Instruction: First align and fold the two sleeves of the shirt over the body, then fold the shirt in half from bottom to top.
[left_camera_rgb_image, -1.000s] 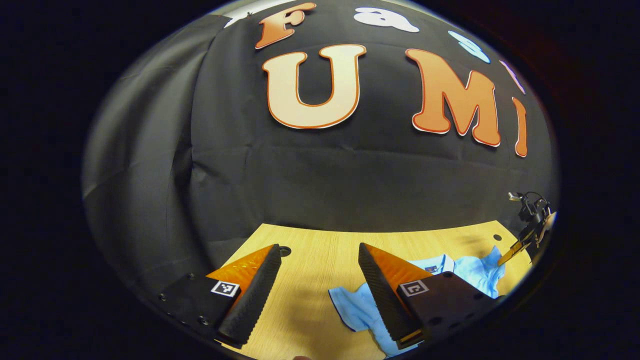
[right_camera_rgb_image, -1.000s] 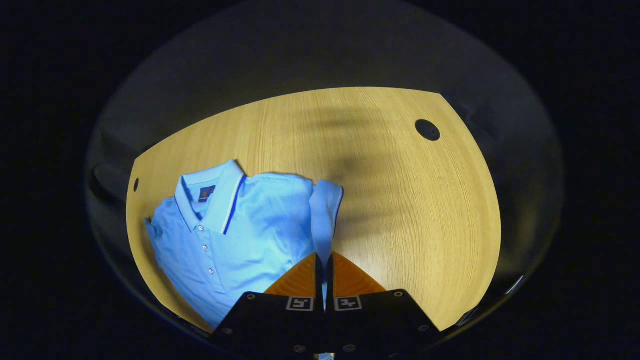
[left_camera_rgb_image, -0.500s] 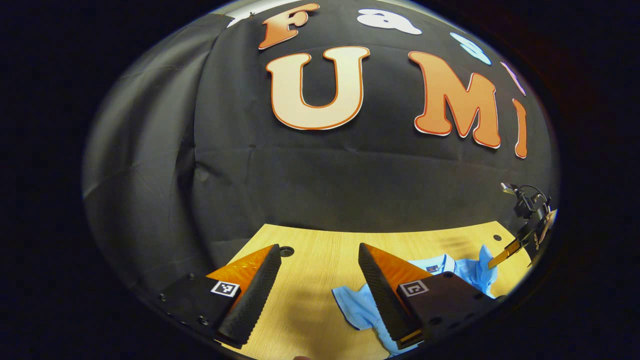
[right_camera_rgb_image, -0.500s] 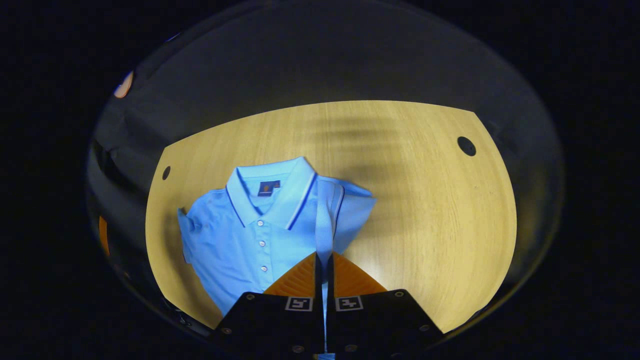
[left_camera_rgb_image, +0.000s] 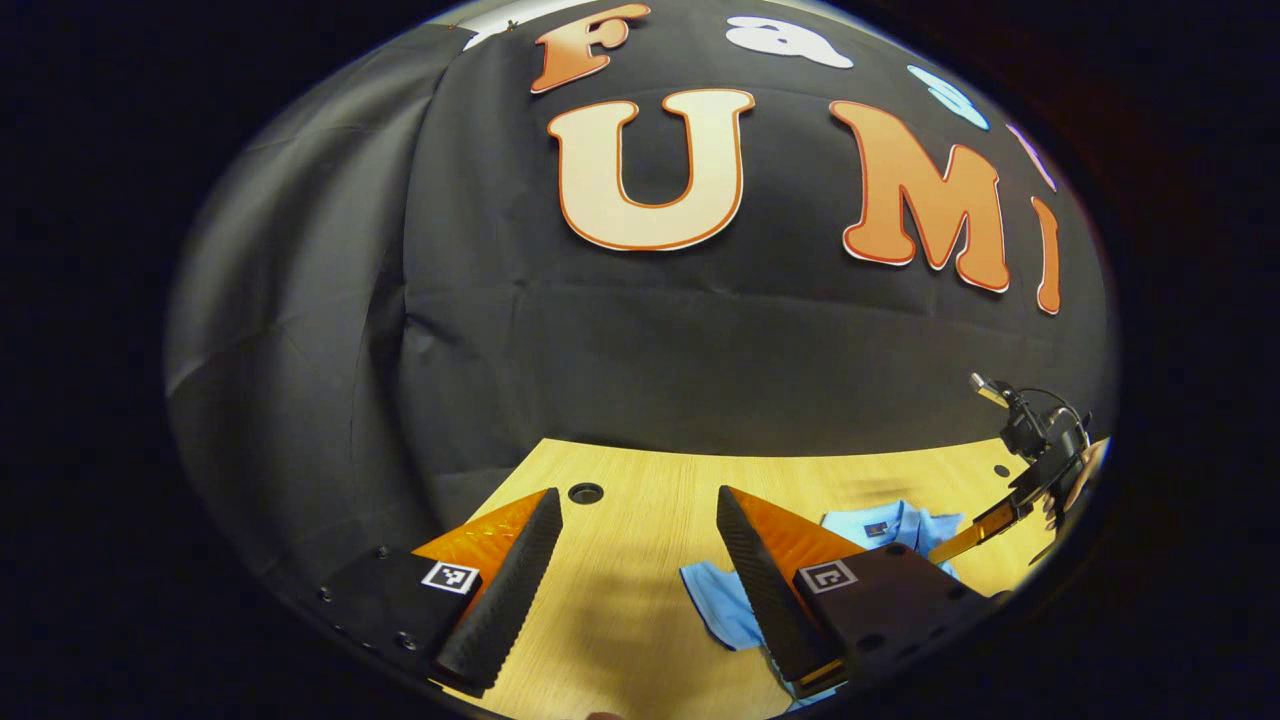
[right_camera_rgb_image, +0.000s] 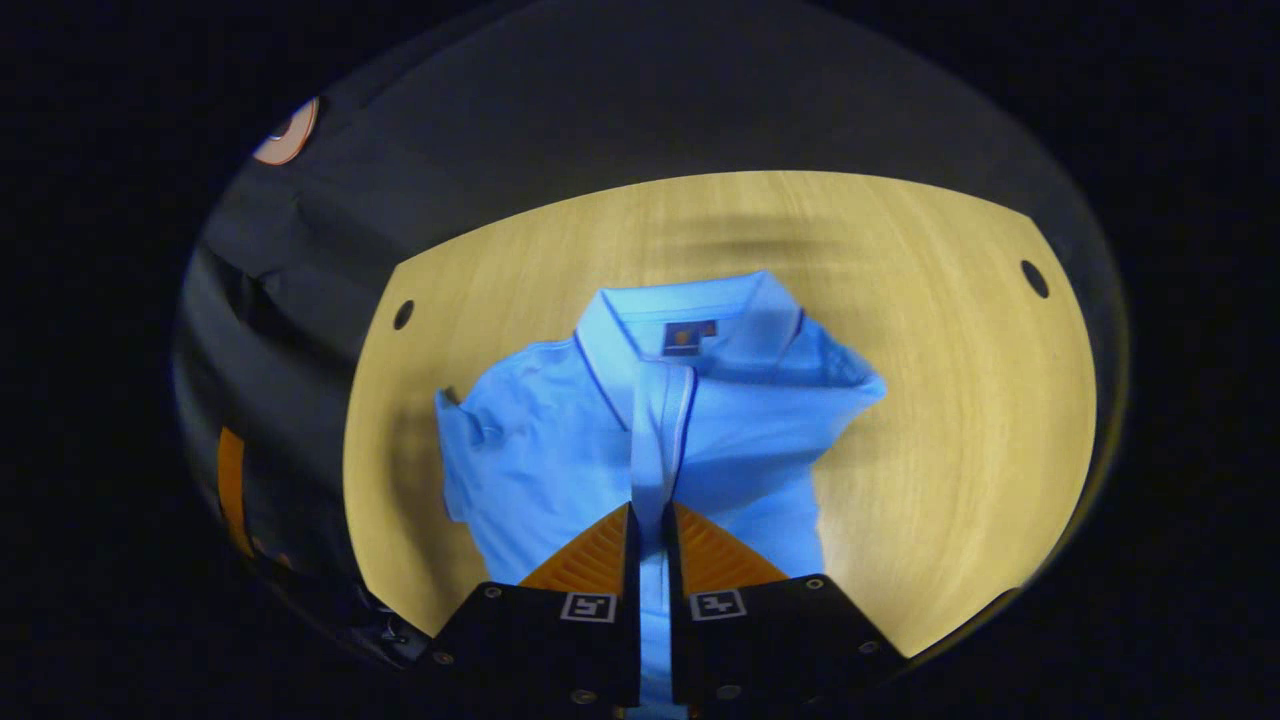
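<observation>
Right gripper (right_camera_rgb_image: 650, 515): fingers pressed together, pinching sleeve (right_camera_rgb_image: 655, 440), cloth strip held over shirt front. Left gripper (left_camera_rgb_image: 640, 520): fingers spread wide, nothing between, above table's near left part. Shirt (right_camera_rgb_image: 560, 450): light blue polo, collar (right_camera_rgb_image: 690, 305) far side, lying mid-table. Table (right_camera_rgb_image: 950, 420): light wood.
</observation>
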